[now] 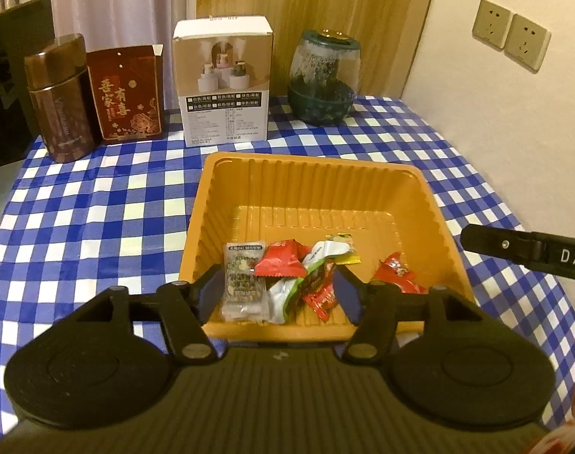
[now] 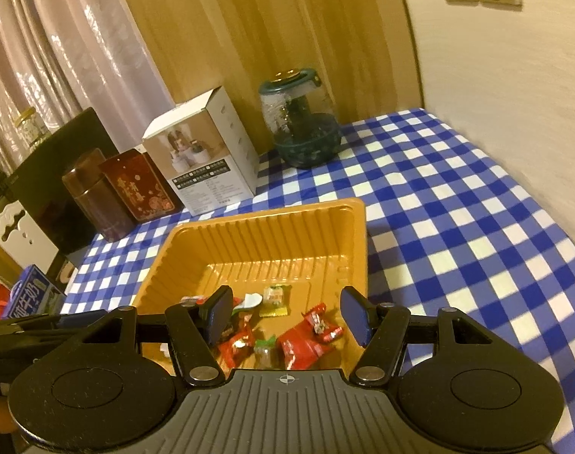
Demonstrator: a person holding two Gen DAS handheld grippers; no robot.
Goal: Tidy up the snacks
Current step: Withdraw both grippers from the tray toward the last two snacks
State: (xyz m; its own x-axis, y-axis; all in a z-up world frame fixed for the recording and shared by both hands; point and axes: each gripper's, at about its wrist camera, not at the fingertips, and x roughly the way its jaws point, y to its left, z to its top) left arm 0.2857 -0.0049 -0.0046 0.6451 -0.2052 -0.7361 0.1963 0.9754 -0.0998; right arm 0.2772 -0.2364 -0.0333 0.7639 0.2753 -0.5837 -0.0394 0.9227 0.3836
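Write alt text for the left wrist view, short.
The open left gripper hovers, holding nothing, over an orange tray with wrapped snacks on its floor, on a blue checked tablecloth. Behind stand a brown canister, red box, white box and green jar.

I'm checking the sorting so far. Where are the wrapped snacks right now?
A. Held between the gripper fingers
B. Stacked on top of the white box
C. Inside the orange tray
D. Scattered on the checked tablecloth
C: the wrapped snacks all lie on the floor of the orange tray, while the left gripper and right gripper stand open above them, empty.
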